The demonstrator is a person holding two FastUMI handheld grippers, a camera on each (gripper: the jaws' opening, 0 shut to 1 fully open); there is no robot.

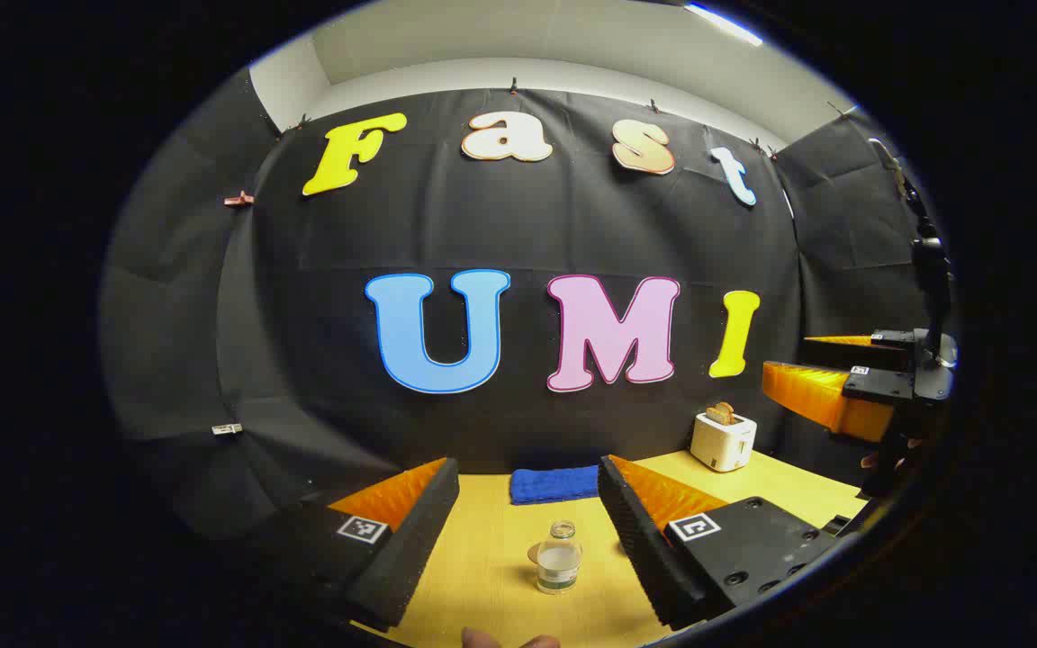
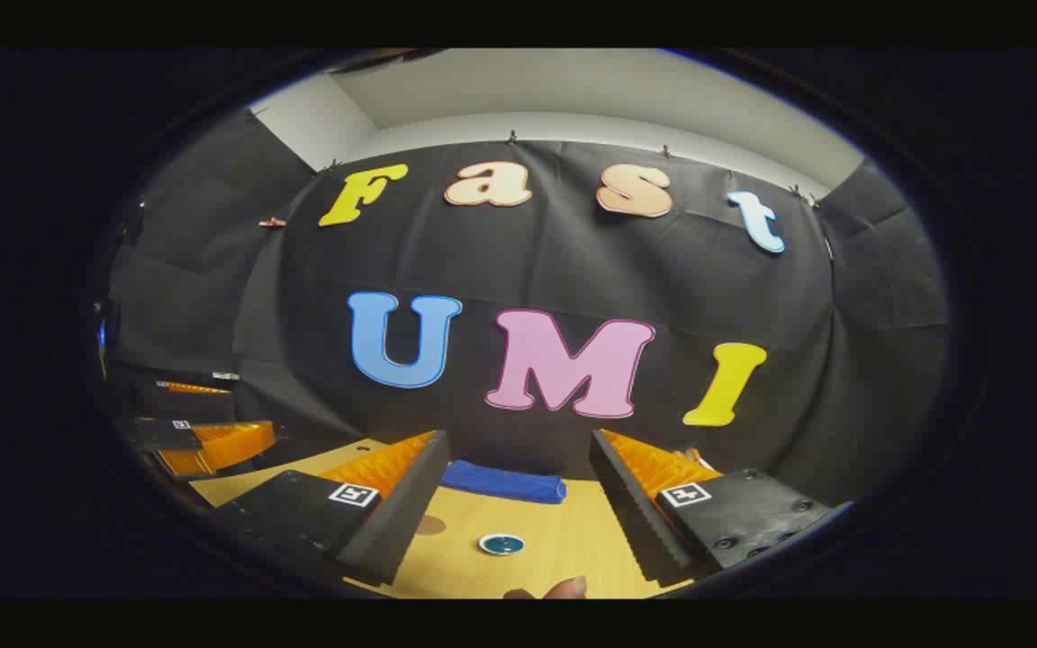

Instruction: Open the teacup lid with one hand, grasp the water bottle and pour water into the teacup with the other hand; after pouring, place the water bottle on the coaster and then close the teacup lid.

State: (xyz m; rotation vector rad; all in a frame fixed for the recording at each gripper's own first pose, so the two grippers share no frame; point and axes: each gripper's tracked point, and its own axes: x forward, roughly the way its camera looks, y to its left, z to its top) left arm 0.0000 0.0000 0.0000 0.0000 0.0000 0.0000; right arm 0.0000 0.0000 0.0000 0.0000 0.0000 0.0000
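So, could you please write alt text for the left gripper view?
The left gripper hangs open above a small water bottle on a yellow table. Behind it lie a blue towel and a white toaster.

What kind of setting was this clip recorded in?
Most likely a staged recording booth, not a real kitchen: black cloth wall hung by clips behind a wooden table set with household props: a water bottle, a toaster and a folded blue towel.
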